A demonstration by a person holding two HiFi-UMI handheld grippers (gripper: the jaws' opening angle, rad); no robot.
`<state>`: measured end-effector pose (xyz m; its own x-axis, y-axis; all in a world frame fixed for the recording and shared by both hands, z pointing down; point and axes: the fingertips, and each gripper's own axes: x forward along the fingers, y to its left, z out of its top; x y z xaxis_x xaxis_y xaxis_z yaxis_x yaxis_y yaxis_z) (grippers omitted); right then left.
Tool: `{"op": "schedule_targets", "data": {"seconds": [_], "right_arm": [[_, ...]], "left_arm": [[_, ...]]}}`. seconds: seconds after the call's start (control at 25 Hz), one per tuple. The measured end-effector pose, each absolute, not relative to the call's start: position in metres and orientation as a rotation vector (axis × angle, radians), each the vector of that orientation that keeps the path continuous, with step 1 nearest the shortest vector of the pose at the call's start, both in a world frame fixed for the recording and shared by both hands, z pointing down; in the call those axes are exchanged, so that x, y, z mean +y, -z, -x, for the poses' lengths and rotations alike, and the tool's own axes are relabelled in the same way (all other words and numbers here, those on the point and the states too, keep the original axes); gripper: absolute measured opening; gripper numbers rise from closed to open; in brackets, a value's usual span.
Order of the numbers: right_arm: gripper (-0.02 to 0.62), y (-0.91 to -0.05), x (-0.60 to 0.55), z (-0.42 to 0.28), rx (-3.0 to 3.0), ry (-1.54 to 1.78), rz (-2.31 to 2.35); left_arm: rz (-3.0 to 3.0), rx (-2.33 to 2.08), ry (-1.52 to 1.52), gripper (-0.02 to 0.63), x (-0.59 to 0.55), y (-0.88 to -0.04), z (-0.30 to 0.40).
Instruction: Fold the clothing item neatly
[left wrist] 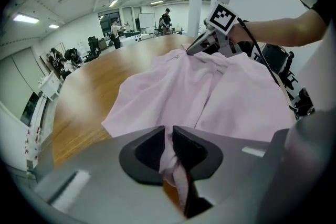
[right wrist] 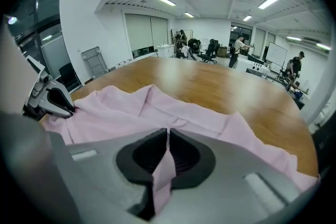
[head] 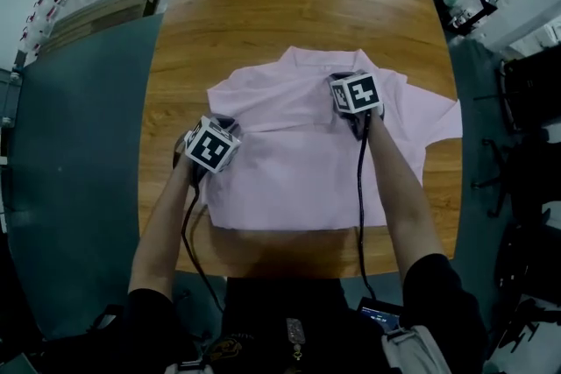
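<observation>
On the desk (head: 263, 13), the pink shirt (head: 298, 179) lies spread flat, midway between the left and right edges and nearer your edge than the far one. Its collar (head: 329, 59) points to the far edge and its hem runs close along the near edge. One sleeve (head: 438, 123) reaches toward the right edge.

Your left gripper (left wrist: 169, 150) is at the shirt's left side, tilted down, jaws clenched on a bunched pinch of pink fabric.

Your right gripper (right wrist: 167, 157) is by the collar, also tilted down. Its jaws are almost together, grasping a thin fold of the shirt that hangs between the pads.

Soft creases run down the shirt's middle.
</observation>
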<state>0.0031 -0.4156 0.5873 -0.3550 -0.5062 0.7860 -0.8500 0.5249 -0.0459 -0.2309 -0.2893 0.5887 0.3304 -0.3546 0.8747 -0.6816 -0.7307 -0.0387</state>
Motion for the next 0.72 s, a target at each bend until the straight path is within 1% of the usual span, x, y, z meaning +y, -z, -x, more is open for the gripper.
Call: {"op": "schedule_targets", "data": {"seconds": [0.12,0.28,0.52,0.72], "right_arm": [[0.024,-0.594,-0.42,0.002,-2.043,-0.615,-1.095],[0.086,-0.573,-0.42,-0.001,-2.105,-0.596,-1.132],[0.089,-0.549,-0.383,-0.001,-2.155,-0.588,-1.082],[0.089,-0.566,-0.331,0.012,-2.129,-0.647,-0.972]], "left_arm": [[-2.258,-0.91,-1.354,0.055,-0.288,-0.589,0.231],[-2.284,-0.92,-1.329,0.055,-0.292,-0.577,0.233],[-2.284,-1.034,-1.238,0.055,-0.307,-0.56,0.238],[-2.209,-1.147,-1.191,0.055,-0.328,-0.568,0.251]]}}
